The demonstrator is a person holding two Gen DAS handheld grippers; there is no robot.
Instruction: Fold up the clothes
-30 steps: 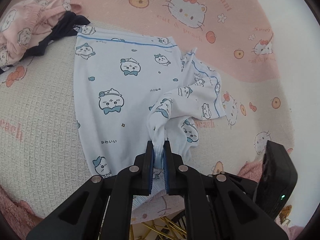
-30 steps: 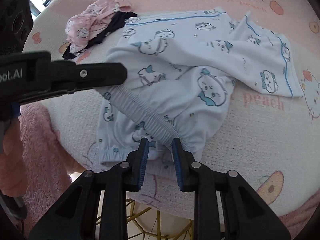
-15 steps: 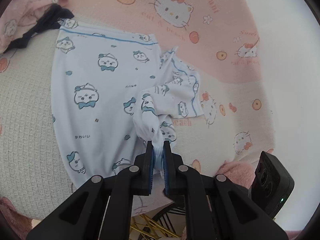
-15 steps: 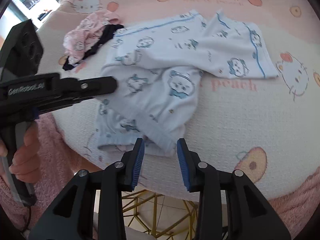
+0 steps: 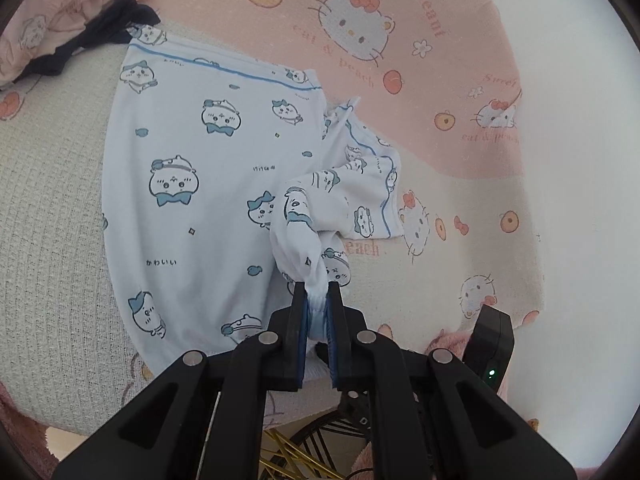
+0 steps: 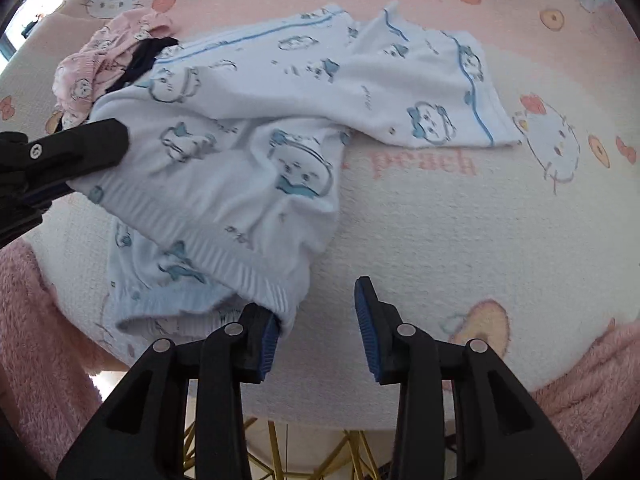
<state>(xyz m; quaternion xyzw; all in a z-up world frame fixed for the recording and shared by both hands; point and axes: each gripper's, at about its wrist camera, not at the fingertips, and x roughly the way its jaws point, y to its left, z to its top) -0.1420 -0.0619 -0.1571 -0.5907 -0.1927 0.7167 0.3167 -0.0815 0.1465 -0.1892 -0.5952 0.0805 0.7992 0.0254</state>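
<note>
Pale blue shorts (image 5: pixel 208 184) printed with cartoon animals lie crumpled on the cloth-covered table, one leg spread out flat. My left gripper (image 5: pixel 318 304) is shut on a bunched bit of their ribbed waistband and holds it slightly raised. In the right wrist view the shorts (image 6: pixel 248 152) spread from the left to the far right, and the left gripper (image 6: pixel 80 148) reaches in from the left edge. My right gripper (image 6: pixel 316 312) stands open near the table's front edge. Its left pad is right beside the waistband corner, and only bare cloth lies between the pads.
A pink printed garment (image 6: pixel 104 64) and a dark one (image 5: pixel 116 24) are heaped at the far left. The cat-print tablecloth (image 6: pixel 440 220) covers the round table. Pink fluffy fabric (image 6: pixel 36 340) hangs below the near edge, with gold legs (image 6: pixel 280 448) underneath.
The right gripper's jaws widened and came off the waistband, shifting to its right-hand corner. The left gripper kept its hold on the shorts and turned slightly.
</note>
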